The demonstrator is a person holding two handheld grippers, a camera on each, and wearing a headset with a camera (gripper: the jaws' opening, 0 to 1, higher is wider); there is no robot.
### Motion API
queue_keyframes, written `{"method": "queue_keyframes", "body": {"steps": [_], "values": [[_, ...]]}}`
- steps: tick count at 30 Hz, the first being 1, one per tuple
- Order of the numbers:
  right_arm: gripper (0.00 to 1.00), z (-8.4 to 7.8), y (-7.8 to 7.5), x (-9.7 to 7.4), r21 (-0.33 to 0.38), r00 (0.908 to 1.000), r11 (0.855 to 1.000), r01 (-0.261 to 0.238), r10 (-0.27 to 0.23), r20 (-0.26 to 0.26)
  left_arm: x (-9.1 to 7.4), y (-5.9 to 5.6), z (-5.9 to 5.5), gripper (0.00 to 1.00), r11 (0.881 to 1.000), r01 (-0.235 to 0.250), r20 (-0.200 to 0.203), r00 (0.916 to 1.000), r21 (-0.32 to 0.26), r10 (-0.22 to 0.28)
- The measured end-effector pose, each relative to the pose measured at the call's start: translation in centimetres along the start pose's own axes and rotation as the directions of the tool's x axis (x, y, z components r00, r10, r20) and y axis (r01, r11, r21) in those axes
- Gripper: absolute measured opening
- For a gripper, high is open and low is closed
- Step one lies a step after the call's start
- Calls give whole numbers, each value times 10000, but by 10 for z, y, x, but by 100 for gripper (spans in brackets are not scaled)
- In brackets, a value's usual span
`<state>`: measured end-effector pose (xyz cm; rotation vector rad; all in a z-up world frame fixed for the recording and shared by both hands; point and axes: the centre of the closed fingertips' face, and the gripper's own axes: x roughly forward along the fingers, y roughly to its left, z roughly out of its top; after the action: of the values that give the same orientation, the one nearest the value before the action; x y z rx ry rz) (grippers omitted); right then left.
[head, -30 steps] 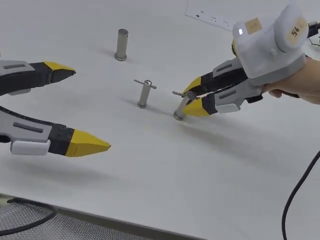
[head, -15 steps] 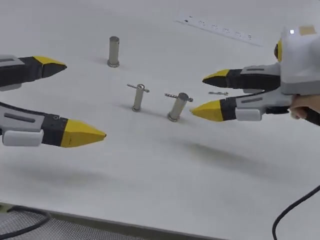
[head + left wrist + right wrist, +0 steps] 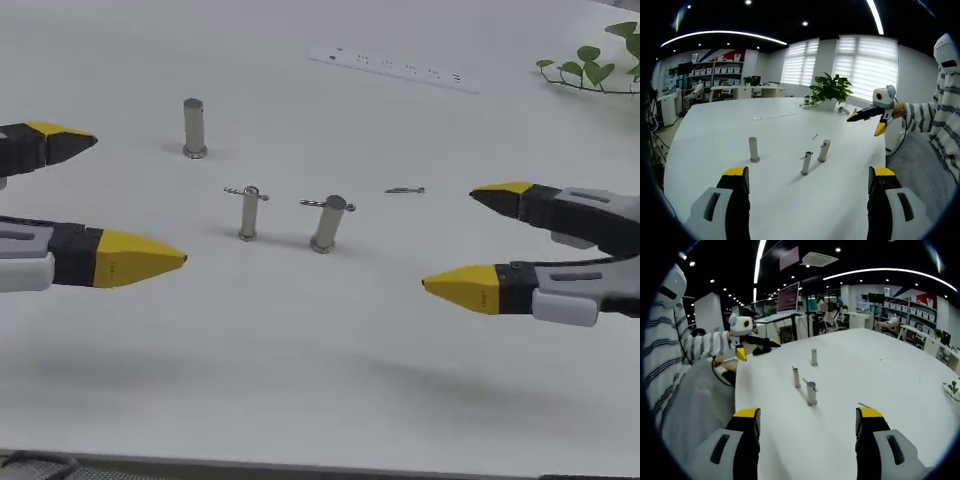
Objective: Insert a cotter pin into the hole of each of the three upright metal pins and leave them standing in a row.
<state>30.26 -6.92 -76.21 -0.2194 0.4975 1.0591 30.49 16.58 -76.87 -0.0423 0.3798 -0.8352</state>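
Three metal pins stand on the white table. The far pin has no cotter pin through it. The middle pin and the right pin each carry a cotter pin through the top; the right one looks slightly tilted. A loose cotter pin lies flat to their right. My left gripper is open at the left, well short of the pins. At the right my right gripper is open and holds nothing. The same pins are the far pin, middle pin and right pin.
A white power strip lies at the back of the table and a green plant at the back right. The table's front edge runs along the bottom. A person in a striped sleeve holds the grippers.
My right gripper has let go of the cotter pin left in the right pin, opened and drawn back to the right. The head camera has shifted too.
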Motion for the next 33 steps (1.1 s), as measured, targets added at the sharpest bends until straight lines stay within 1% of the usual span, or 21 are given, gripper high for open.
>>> {"method": "queue_keyframes", "body": {"steps": [2,3,4,6,7,9,12,13,15,17,19,20,21,22,23,26,28,29,31,33], "values": [[82,-3,0,-7,106,9996,9995,283,-283,-16,1,3,-1,99,9999,-112,-59,9999,-129,111],[82,-4,-1,-10,121,9991,9991,414,-414,-25,1,6,-2,99,9990,-268,-118,9996,-357,264],[82,-4,-1,-14,215,9981,9979,613,-615,83,1,7,-3,99,9989,-268,-131,9996,-385,263],[84,-4,-1,-19,529,9961,9949,860,-870,161,1,8,-5,99,9985,-320,-222,9993,-444,310],[86,-5,-1,-20,542,9956,9944,907,-917,166,1,7,-6,99,9983,-328,-247,9992,-488,316],[91,-8,-1,-24,636,9930,9911,1169,-1178,107,0,6,-8,99,9979,-323,-247,9992,-570,309],[98,-16,3,-26,898,9914,9874,1305,-1308,-31,0,7,-12,99,9977,-377,-364,9987,-569,356],[100,-19,3,-26,913,9905,9863,1375,-1364,-174,0,7,-13,99,9978,-392,-401,9985,-543,371],[100,-27,5,-27,788,9873,9849,1539,-1500,-532,-1,9,-16,99,9979,-429,-468,9981,-491,406],[100,-31,8,-27,901,9865,9836,1565,-1513,-622,-2,12,-19,99,9976,-469,-607,9972,-518,437],[100,-33,9,-28,1164,9855,9795,1646,-1585,-598,-2,15,-22,99,9974,-516,-830,9954,-496,474],[100,-34,9,-30,1212,9846,9779,1702,-1637,-617,-2,20,-23,99,9972,-682,-1005,9928,-293,650],[100,-35,10,-30,1218,9835,9769,1758,-1687,-659,-2,29,-21,99,9940,-1094,-1002,9890,-49,1084],[100,-36,11,-33,1216,9811,9744,1891,-1821,-660,-1,34,-20,97,9916,-1291,-1010,9867,-78,1277],[100,-36,11,-34,1288,9798,9719,1969,-1902,-622,1,34,-18,94,9924,-1223,-1000,9877,-146,1202],[100,-35,14,-39,1666,9772,9629,2122,-2076,-445,6,44,-5,84,9889,-1467,-580,9877,-221,1453],[100,-36,15,-41,1904,9754,9567,2203,-2169,-387,11,51,4,81,9858,-1666,-406,9853,-202,1657],[100,-37,16,-43,1986,9746,9541,2240,-2208,-386,14,56,9,80,9834,-1810,-255,9832,-145,1806],[100,-38,17,-45,1991,9740,9535,2263,-2231,-386,21,64,18,77,9794,-2020,-88,9794,31,2020],[100,-39,19,-47,1906,9733,9545,2295,-2262,-389,26,67,23,71,9795,-2011,-7,9796,101,2011]]}}
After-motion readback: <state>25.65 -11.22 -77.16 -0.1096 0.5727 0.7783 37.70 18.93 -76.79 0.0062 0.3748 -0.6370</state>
